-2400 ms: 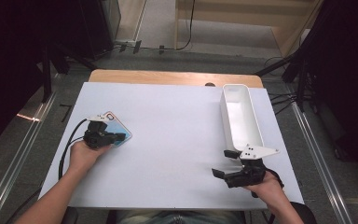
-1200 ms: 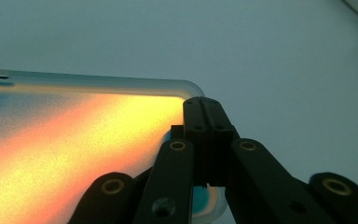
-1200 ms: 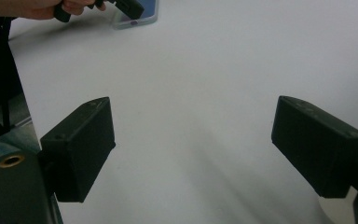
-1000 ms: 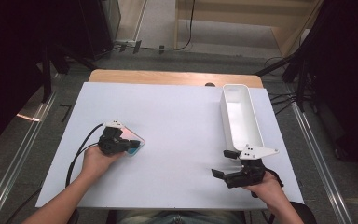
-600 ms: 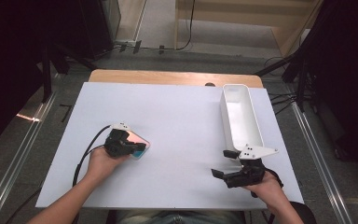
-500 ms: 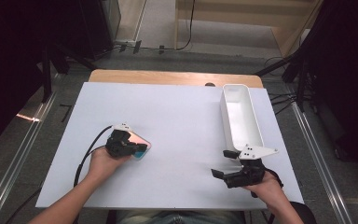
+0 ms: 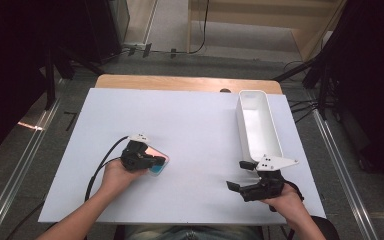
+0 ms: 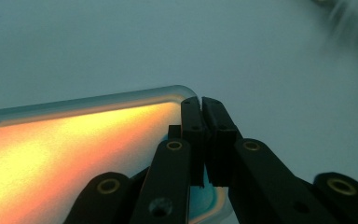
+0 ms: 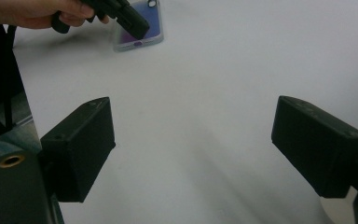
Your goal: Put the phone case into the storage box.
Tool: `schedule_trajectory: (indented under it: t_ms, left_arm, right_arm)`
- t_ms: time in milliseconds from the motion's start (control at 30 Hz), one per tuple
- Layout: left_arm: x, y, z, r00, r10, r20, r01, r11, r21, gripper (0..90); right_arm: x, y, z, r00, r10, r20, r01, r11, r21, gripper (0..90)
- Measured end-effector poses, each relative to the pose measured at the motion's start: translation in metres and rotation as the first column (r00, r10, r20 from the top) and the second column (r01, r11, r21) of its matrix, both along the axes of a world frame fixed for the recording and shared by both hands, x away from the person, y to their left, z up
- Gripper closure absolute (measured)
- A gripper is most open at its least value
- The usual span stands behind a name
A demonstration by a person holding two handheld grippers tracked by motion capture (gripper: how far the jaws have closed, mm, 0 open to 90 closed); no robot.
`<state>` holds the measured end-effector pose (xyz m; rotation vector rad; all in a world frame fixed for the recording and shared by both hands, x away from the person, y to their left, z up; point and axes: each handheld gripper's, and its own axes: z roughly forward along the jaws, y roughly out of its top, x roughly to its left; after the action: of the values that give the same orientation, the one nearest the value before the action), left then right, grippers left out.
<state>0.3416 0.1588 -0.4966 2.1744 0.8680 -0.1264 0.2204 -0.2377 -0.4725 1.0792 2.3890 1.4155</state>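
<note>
The phone (image 7: 155, 161) lies flat on the left-near part of the white table (image 7: 195, 125). The left gripper (image 8: 201, 108) rests over the phone's corner with its fingers closed together, nothing between them. The right gripper (image 7: 236, 176) sits at the near right, fingers spread open and empty, just near of the white tray (image 7: 275, 131).
</note>
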Motion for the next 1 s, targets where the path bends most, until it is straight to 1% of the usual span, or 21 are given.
schedule_trajectory:
  t_ms: [67,133,167,233,300,333,400,433,467,500,533,600,667,700,733,767,800,933,1000]
  left_arm:
    - [0.000,0.003,0.003,0.9999,0.015,0.007,-0.015,0.9998,-0.016,85.0]
    - [0.000,0.004,0.006,0.9998,0.010,0.018,-0.010,0.9997,-0.024,83.8]
    - [-0.001,0.005,0.008,0.9997,0.005,0.026,-0.004,0.9998,-0.020,82.9]
    - [-0.002,0.006,0.011,0.9997,-0.002,0.025,0.003,0.9995,-0.031,80.0]
    - [-0.003,0.009,0.015,0.9998,0.001,0.021,0.000,0.9989,-0.047,75.6]
    - [-0.004,0.010,0.018,0.9999,-0.003,0.016,0.004,0.9981,-0.062,72.7]
    - [-0.004,0.013,0.021,1.0000,-0.003,0.006,0.003,0.9972,-0.074,65.8]
    - [-0.005,0.014,0.022,1.0000,-0.002,-0.002,0.002,0.9962,-0.087,61.9]
    - [-0.006,0.015,0.024,0.9999,-0.011,-0.003,0.010,0.9963,-0.086,58.3]
    - [-0.008,0.015,0.025,0.9999,-0.015,0.004,0.015,0.9962,-0.086,54.6]
    - [-0.011,0.015,0.026,0.9997,-0.023,0.014,0.024,0.9953,-0.094,51.3]
    - [-0.014,0.017,0.029,0.9991,-0.035,0.024,0.037,0.9934,-0.109,50.0]
    - [-0.017,0.018,0.031,0.9993,-0.037,0.013,0.038,0.9915,-0.124,46.0]
    - [-0.019,0.019,0.031,0.9991,-0.041,0.010,0.041,0.9908,-0.129,45.8]
    - [-0.021,0.019,0.032,0.9990,-0.043,0.014,0.045,0.9907,-0.129,45.8]
    - [-0.022,0.020,0.033,0.9987,-0.047,0.021,0.050,0.9915,-0.120,45.5]
    - [-0.024,0.020,0.034,0.9984,-0.047,0.030,0.051,0.9915,-0.120,43.3]
    - [-0.029,0.022,0.037,0.9981,-0.049,0.038,0.054,0.9892,-0.136,40.6]
    - [-0.031,0.024,0.038,0.9975,-0.055,0.045,0.061,0.9884,-0.139,40.5]
  right_arm:
    - [0.000,0.000,0.000,1.0000,0.000,0.001,0.000,1.000,0.000,11.9]
    - [0.000,0.000,0.000,1.0000,0.000,0.000,0.000,1.000,-0.001,11.8]
    - [0.000,0.000,0.000,1.0000,0.001,0.002,-0.001,1.000,-0.002,11.8]
    - [0.000,0.000,0.000,1.0000,0.000,0.002,0.000,1.000,-0.001,11.8]
    - [0.000,0.000,0.000,1.0000,-0.001,0.002,0.001,1.000,-0.001,11.8]
    - [0.000,0.000,0.000,1.0000,0.000,0.001,0.000,1.000,-0.001,11.8]
    - [0.000,0.000,0.000,1.0000,-0.001,-0.001,0.001,1.000,0.001,11.8]
    - [0.000,0.000,0.000,1.0000,-0.001,-0.001,0.001,1.000,-0.001,11.8]
    - [0.000,0.000,0.000,1.0000,-0.002,-0.002,0.002,1.000,-0.002,11.9]
    - [0.000,0.000,0.000,1.0000,-0.001,-0.003,0.001,1.000,-0.002,11.8]
    - [0.000,0.000,0.000,1.0000,-0.001,-0.003,0.001,1.000,-0.003,11.8]
    - [0.000,0.000,0.000,1.0000,-0.002,-0.004,0.002,1.000,-0.003,11.8]
    - [0.000,0.000,0.000,1.0000,-0.001,-0.005,0.001,1.000,-0.003,11.9]
    - [0.000,0.000,0.000,1.0000,-0.001,-0.005,0.001,1.000,-0.003,11.8]
    - [0.000,0.000,0.000,1.0000,-0.001,-0.003,0.001,1.000,-0.004,11.8]
    - [0.000,0.000,0.000,1.0000,-0.001,-0.004,0.001,1.000,-0.004,11.8]
    - [0.000,0.000,0.000,1.0000,-0.001,-0.003,0.001,1.000,-0.005,11.9]
    - [0.000,0.000,0.000,1.0000,-0.002,-0.005,0.002,1.000,-0.003,11.8]
    - [0.000,0.000,0.000,1.0000,0.000,0.000,0.000,1.000,-0.005,11.8]
